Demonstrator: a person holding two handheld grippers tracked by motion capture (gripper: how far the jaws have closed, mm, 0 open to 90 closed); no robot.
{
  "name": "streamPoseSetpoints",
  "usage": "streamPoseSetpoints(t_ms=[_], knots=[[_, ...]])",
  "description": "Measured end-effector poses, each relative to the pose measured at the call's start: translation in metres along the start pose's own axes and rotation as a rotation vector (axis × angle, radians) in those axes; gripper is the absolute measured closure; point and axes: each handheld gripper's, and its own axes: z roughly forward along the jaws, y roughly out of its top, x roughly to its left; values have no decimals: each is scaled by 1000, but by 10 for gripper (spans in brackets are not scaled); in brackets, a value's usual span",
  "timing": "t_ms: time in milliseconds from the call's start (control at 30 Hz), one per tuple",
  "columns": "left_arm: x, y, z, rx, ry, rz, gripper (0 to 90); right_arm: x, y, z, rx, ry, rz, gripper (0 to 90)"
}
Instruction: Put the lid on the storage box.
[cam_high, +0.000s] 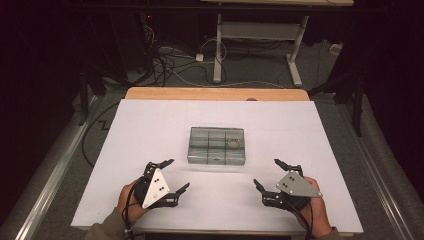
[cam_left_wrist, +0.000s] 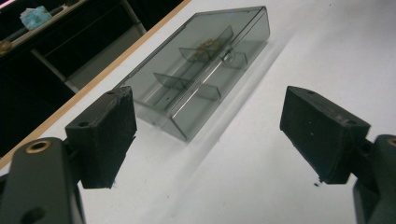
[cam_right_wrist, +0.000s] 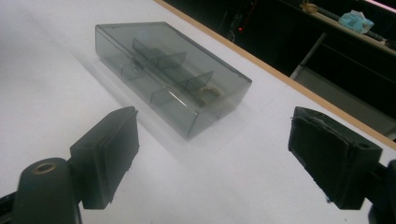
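Both hand-held grippers, left (cam_high: 168, 175) and right (cam_high: 273, 175), gaped wide and empty, flanking the closed compartment box (cam_high: 216, 145), apparently readying a two-sided grab.

At the centre of the high view, a smoky clear compartment box (cam_high: 216, 145) is the single obstacle on the white worktop (cam_high: 150, 125). Bare worktop runs all round it: wide strips to left and right, a band toward the top edge, and an open stretch below. There the left gripper (cam_high: 174, 175) and right gripper (cam_high: 266, 173) sit well apart from it, fingers spread. The box seems lidded, though glare blurs this.
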Motion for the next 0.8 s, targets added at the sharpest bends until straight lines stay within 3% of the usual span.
streamPoseSetpoints(t_ms=[100,233,267,700,800], knots=[[3,-6,-4,24,6,25,175,-2,-6,-1,18,-11,-1,163],[7,-18,-7,56,16,14,175,-5,-14,-4,33,-22,9,163],[9,-19,-9,80,20,39,175,-6,-17,-5,40,-27,12,163],[27,-51,-21,158,73,-79,175,-24,-51,-12,69,-70,54,163],[29,-54,-23,164,79,-98,175,-28,-57,-13,73,-74,86,163]])
